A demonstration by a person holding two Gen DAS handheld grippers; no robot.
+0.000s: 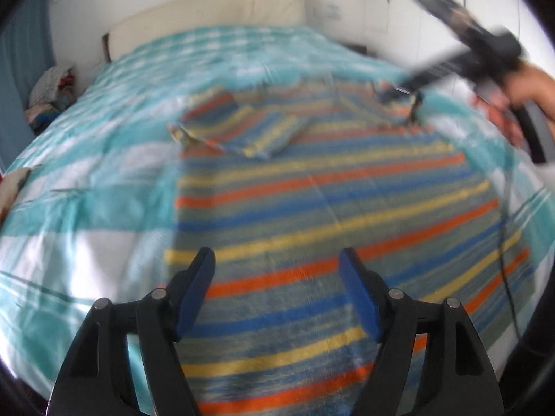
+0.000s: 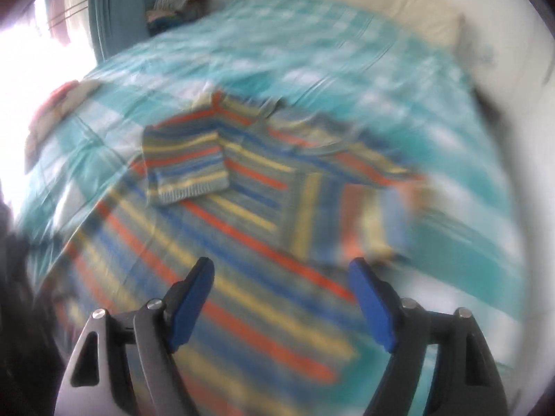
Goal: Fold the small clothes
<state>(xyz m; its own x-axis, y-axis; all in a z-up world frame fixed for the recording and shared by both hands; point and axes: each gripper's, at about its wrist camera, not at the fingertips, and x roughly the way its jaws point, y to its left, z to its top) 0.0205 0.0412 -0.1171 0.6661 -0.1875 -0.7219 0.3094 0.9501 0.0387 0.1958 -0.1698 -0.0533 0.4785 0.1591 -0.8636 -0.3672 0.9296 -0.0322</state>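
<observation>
One knitted sweater with orange, yellow, blue and grey stripes (image 1: 329, 187) spread flat on your bed's teal-and-white checked cover (image 1: 86, 180), both sleeves folded inward, your left gripper (image 1: 277, 277) and right gripper (image 2: 281, 287) above it, jaws wide apart, empty.

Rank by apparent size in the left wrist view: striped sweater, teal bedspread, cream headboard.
1. teal bedspread
2. striped sweater, though nearness to the camera enlarges it
3. cream headboard, far off, so it looks smallest

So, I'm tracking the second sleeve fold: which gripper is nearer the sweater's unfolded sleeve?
Right. The right gripper hangs open just short of the unfolded sleeve; the left gripper is open over the sweater's hem end.
</observation>
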